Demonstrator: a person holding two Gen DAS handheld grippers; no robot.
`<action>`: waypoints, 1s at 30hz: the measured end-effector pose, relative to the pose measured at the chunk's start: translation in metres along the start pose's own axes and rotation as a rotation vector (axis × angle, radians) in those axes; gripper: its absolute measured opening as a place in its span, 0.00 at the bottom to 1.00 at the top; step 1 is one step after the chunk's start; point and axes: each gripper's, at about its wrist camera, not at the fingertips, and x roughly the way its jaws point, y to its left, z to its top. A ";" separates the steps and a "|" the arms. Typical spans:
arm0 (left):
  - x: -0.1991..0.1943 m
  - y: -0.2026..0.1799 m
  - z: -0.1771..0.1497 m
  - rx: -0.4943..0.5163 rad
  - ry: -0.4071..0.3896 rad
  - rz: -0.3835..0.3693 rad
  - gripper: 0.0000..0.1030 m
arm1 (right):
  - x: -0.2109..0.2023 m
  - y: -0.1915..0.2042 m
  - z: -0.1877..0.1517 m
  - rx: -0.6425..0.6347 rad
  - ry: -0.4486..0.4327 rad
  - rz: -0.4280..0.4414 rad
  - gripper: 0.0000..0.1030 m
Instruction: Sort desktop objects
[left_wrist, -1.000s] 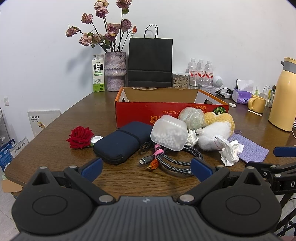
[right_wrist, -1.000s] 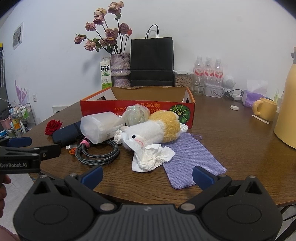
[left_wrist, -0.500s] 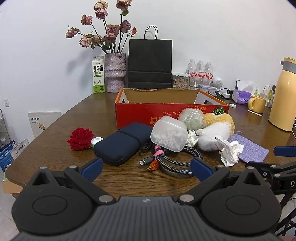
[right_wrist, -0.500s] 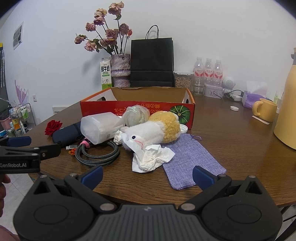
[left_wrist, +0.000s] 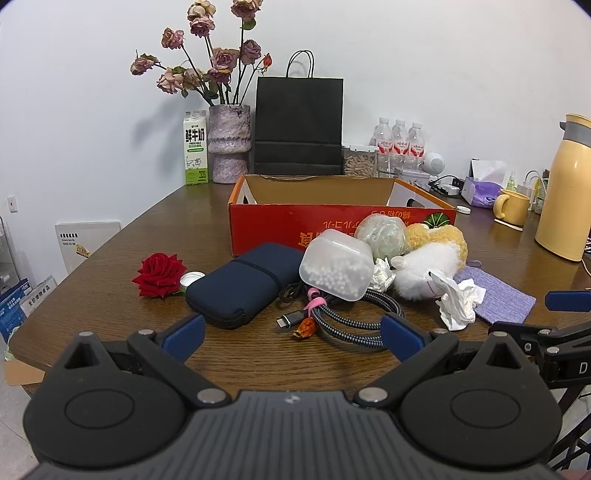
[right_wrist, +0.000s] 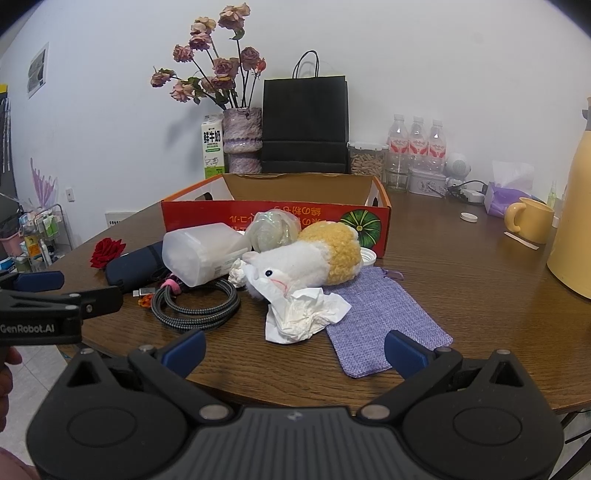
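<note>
Left wrist view: the left tool (left_wrist: 291, 334) hovers at the surface (left_wrist: 110, 258) edge, fingers spread wide and empty, facing a navy pouch (left_wrist: 245, 282), a coiled cable (left_wrist: 351, 317) and a translucent box (left_wrist: 336, 269) before the red carton (left_wrist: 332, 225). Right wrist view: the right tool (right_wrist: 293, 349), also spread and empty, faces crumpled tissue (right_wrist: 303, 314), a plush toy (right_wrist: 306, 258) and a purple bag (right_wrist: 380, 317).

The plastic tub (left_wrist: 336, 267) hides part of the cable coil (left_wrist: 351, 314).
</note>
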 end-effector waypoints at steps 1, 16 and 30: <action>0.000 0.000 0.000 0.000 0.000 0.000 1.00 | 0.000 0.000 0.000 -0.001 0.000 0.000 1.00; 0.000 0.000 -0.001 0.000 0.000 -0.003 1.00 | 0.000 0.000 0.000 0.000 -0.001 0.003 1.00; 0.012 0.009 -0.011 -0.028 -0.021 0.011 1.00 | 0.013 -0.003 -0.014 0.011 -0.027 0.009 1.00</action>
